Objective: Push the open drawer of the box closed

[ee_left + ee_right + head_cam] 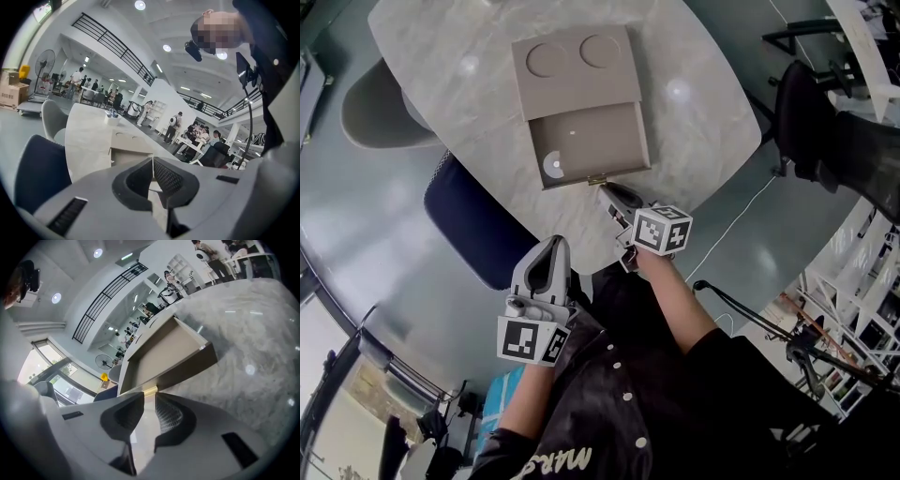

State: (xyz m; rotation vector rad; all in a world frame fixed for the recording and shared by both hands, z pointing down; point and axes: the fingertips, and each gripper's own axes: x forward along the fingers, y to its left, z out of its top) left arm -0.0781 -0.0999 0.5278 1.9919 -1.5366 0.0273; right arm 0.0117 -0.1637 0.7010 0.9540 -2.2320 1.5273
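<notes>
Idling nearest with grey left tongs (551, 246) clenched, empty. Poised with right tongs (609, 194) parted at brass pull (597, 179) of open beige drawer (591, 141); next, push squarely into flat beige box (577, 66).

— What is the person wearing?
— They are wearing a black shirt (675, 412). White buttons (628, 397) are running down it, and white script (562, 461) is showing on the cloth.
— And the tools?
— The left tool (553, 246) and right tool (611, 194) are both showing light grey shells. Each is carrying a white cube (662, 229) with black square markers. Black ribbed pads (168, 414) are lining the jaws, and black slots (68, 216) are sitting in the shells.
</notes>
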